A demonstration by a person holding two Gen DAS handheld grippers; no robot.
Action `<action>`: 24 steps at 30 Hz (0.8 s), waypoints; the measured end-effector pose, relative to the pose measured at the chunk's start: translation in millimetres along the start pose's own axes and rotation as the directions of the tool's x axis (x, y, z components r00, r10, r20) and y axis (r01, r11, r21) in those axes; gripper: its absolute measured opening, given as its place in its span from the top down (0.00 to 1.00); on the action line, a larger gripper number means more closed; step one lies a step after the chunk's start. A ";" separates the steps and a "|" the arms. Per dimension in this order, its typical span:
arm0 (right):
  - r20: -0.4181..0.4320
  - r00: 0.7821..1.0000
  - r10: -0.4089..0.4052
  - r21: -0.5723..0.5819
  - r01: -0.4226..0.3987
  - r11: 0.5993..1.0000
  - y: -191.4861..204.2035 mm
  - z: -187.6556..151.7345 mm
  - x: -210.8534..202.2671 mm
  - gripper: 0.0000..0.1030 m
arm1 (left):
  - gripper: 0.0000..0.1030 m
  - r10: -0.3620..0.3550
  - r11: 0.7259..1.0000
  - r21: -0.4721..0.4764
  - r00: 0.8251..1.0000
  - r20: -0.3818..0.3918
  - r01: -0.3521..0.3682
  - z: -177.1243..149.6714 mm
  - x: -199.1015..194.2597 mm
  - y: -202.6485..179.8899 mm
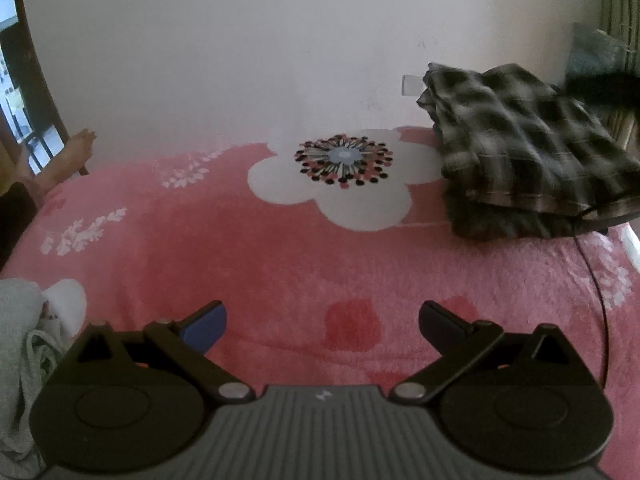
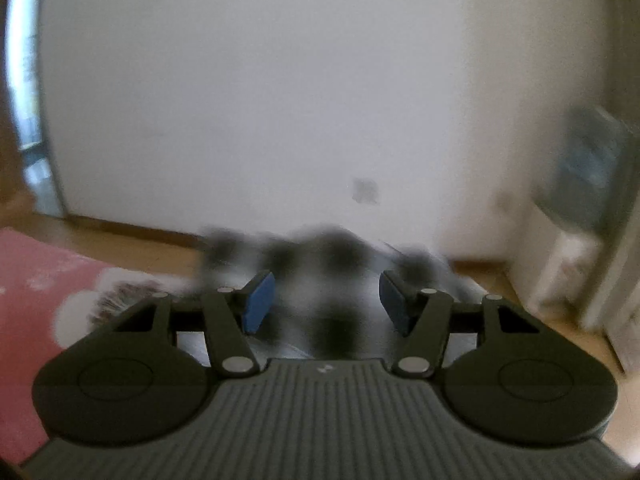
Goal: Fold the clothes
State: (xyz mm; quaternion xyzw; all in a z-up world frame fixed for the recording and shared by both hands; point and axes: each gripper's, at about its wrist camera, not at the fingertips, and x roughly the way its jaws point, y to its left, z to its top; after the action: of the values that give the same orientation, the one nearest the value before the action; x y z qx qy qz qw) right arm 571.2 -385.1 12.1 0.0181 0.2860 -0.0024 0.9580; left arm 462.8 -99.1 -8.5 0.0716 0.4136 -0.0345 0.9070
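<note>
Left wrist view: a folded plaid garment point(image 1: 528, 148), dark green-grey checks with pale lines, lies at the far right corner of the pink fleece blanket point(image 1: 280, 248), stacked in several layers with its near edge slightly overhanging a darker layer beneath. Its image is blurred. Something black and blurred crosses its far right end at the frame's edge; I cannot tell what it is. A thin black cable point(image 1: 600, 292) curves down the right side of the blanket from beside the garment. The blanket's big white flower print point(image 1: 332, 196), with a dotted round centre, sits just left of the garment, near the far edge. The left gripper point(image 1: 322, 326) hovers over the near middle of the blanket, its fingers spread wide with only bare pink fleece between them. A pale grey-white cloth point(image 1: 28, 344) with a drawstring is bunched at the near left corner. A bare foot point(image 1: 68, 160) shows past the far left edge, beside a dark wooden frame. A white wall point(image 1: 240, 60) rises behind the blanket.

Right wrist view: heavily blurred. The plaid garment point(image 2: 320, 252) shows just ahead of and below the right gripper point(image 2: 326, 302), whose blue-padded fingers point(image 2: 259, 304) stand apart, not pinching the fabric. The pink blanket point(image 2: 36, 288) fills the left side, wooden floor point(image 2: 560, 320) shows to the right, and the white wall point(image 2: 260, 100) stands behind.
</note>
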 end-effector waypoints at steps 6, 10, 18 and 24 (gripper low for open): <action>-0.079 0.997 0.012 0.156 0.000 0.988 -25.7 -13.2 -2.4 0.47 | 0.00 -0.018 1.000 0.012 1.000 0.024 0.017 -3.4 -21.2 -2.9; -0.045 0.998 0.052 0.118 -0.046 0.992 -2.9 -51.5 -71.8 0.44 | 0.00 -0.018 1.000 -0.008 0.999 0.033 0.018 -3.8 -35.1 0.1; -0.196 0.979 -0.061 0.020 0.067 0.998 37.1 -104.3 -119.8 0.35 | 0.00 -0.045 0.999 0.008 0.993 0.108 0.045 -11.7 -83.2 -13.6; -0.187 0.978 -0.094 0.140 0.121 0.983 46.8 -126.4 -218.5 0.20 | 0.00 -0.065 0.998 0.031 0.984 0.168 0.061 -17.7 -132.7 -24.9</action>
State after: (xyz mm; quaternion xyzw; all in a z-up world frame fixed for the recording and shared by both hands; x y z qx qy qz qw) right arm 319.9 -335.0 27.9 0.0751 0.3710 -0.0741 0.9226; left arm 359.6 -120.4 77.8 0.0669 0.3370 -0.0745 0.9362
